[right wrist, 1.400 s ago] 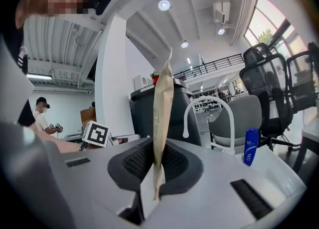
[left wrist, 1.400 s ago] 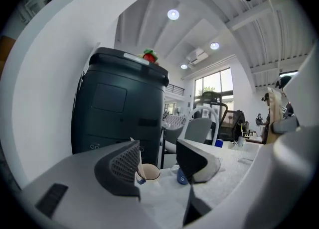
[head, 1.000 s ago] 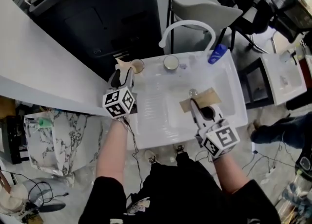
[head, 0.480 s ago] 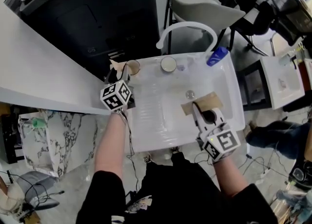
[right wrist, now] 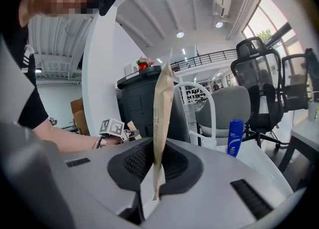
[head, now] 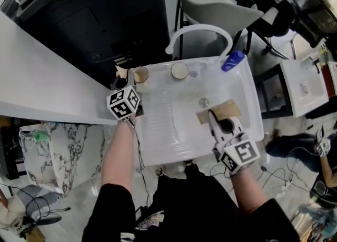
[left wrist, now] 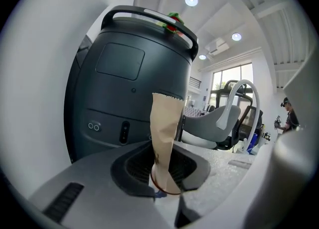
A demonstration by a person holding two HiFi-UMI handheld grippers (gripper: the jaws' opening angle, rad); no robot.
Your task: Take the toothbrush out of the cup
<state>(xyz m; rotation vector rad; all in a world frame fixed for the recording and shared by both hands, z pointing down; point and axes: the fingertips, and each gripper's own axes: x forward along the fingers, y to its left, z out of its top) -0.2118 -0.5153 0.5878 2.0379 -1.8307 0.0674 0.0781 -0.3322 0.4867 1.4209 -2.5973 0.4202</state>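
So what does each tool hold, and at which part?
Right tool: a flat brown paper packet, pinched at its lower end. Left tool: its jaws are closing on the lower part of a second brown paper packet sticking out of the cup.

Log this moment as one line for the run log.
left gripper: closing on paper packet standing in cup | right gripper: shut on second paper packet, over sink
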